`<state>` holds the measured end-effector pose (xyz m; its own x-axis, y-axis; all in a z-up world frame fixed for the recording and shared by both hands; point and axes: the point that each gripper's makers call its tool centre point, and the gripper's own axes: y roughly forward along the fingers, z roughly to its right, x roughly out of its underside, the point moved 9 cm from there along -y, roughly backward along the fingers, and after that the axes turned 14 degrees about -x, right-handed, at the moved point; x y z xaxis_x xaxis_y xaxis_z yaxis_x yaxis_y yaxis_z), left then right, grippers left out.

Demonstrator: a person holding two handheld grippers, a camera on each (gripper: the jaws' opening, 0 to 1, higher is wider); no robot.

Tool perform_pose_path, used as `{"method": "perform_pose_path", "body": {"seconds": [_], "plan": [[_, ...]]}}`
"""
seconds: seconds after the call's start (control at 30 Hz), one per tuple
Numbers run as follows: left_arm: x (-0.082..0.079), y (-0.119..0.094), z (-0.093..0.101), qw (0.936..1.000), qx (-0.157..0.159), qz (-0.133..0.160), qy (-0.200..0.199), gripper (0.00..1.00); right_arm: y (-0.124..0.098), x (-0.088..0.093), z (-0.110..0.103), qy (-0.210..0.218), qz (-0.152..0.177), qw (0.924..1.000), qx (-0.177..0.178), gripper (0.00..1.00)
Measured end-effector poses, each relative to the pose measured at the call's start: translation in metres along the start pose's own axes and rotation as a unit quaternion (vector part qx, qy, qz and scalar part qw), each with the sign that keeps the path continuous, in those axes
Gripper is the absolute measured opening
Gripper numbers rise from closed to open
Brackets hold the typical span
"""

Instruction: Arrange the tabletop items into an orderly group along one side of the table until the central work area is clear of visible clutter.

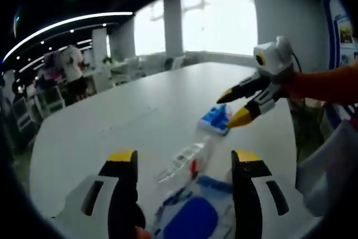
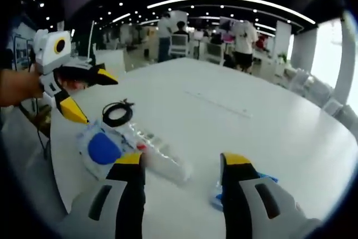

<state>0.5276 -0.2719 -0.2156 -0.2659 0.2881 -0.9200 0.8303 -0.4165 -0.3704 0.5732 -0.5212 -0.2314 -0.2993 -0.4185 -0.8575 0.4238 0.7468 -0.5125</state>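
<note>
Right claw (image 1: pixel 238 107), open and empty, is hovering just beside the small blue packet (image 1: pixel 215 118), nearer it than the open, empty left claw (image 1: pixel 184 163).

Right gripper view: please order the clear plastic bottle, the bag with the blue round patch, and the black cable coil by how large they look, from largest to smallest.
1. clear plastic bottle
2. bag with the blue round patch, looking nearly as large; these two are unsure
3. black cable coil, clearly smallest, though it lies farther from the camera
</note>
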Motion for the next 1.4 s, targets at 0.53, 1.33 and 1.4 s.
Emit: {"method": "perform_pose_path", "body": {"seconds": [0.53, 1.33, 1.4], "plan": [[0.031, -0.048, -0.048, 0.9973, -0.060, -0.009, -0.041, 0.65, 0.022, -0.015, -0.026, -0.043, -0.001, 0.9975, -0.057, 0.55], [0.083, -0.087, -0.106, 0.9905, -0.108, -0.032, -0.079, 0.63, 0.072, -0.041, -0.062, -0.084, 0.001, 0.9888, -0.124, 0.56], [0.088, -0.089, -0.113, 0.9896, -0.113, -0.034, -0.083, 0.63, 0.078, -0.043, -0.064, -0.086, 0.000, 0.9882, -0.127, 0.56]]}}
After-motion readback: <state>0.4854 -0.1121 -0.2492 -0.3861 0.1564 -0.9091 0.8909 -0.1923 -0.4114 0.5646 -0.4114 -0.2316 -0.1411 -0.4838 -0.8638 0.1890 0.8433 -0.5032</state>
